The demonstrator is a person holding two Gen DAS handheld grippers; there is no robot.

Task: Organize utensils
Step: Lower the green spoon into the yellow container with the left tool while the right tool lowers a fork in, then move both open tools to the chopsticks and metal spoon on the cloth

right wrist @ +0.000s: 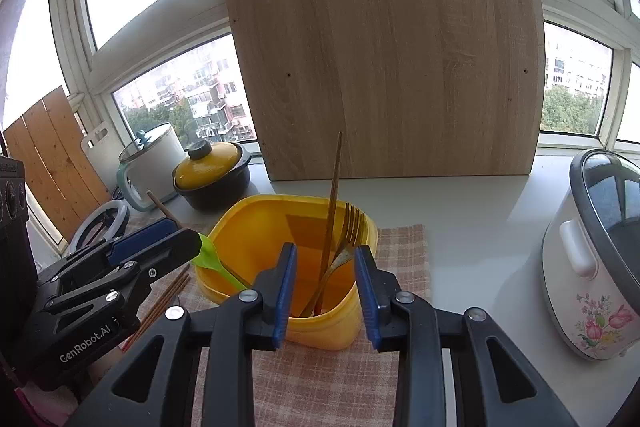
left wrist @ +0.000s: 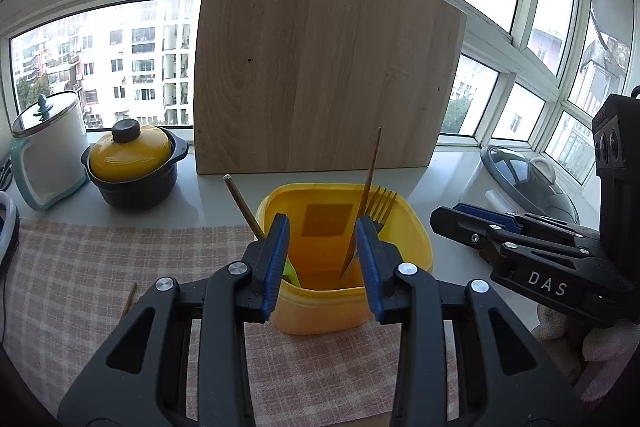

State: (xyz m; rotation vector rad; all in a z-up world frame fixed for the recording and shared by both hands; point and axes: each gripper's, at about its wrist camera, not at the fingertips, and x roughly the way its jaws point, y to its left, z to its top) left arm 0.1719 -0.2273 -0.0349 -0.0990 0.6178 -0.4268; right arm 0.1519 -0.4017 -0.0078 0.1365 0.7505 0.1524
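On the checked cloth (right wrist: 360, 379), the left gripper (left wrist: 322, 259) hangs released, nothing between its pads. Beside it, the yellow container (right wrist: 256, 239) holds a green spoon (right wrist: 212, 259), probably plastic, one chopstick (right wrist: 334, 203) and a fork (right wrist: 350, 231). The right gripper (right wrist: 326, 287) is likewise unclenched, empty.

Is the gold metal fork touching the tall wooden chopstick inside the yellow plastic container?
Cannot tell. In the right wrist view, fork and chopstick converge low inside the container.
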